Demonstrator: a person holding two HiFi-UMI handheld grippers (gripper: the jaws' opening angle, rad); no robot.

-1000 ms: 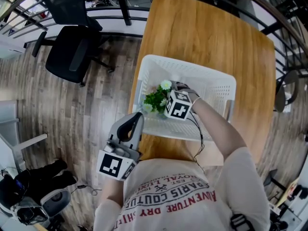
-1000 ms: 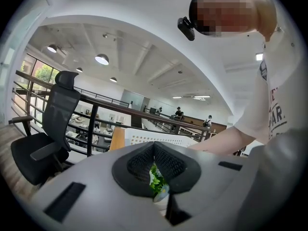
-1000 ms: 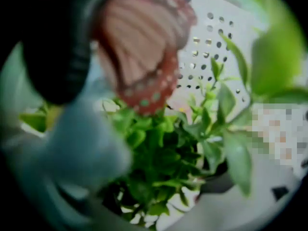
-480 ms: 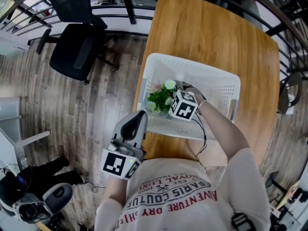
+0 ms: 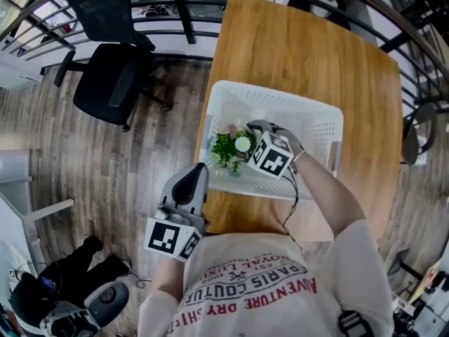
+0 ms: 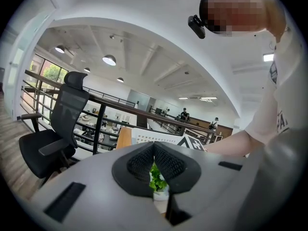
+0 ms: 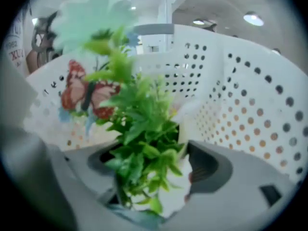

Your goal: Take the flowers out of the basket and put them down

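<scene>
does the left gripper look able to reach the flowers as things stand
Probably not easily: the left gripper sits shut outside the near wall of the basket, and the right gripper, whose jaws have just been closing, already holds the flowers inside.

Basket (image 5: 319, 128): we see matt, perforated white plastic.
Table (image 5: 302, 55): smooth wood, we judge.
Flowers (image 5: 226, 149): plastic-looking leaves.
Floor (image 5: 140, 160): grained wood planks.

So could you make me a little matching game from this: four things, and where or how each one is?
Things:
1. flowers
2. basket
3. left gripper
4. office chair

Places or states:
a. on the floor
b. on the wooden table
c. jaws together, nothing held
d. inside the basket

Pairs: 1-d, 2-b, 3-c, 4-a
</scene>
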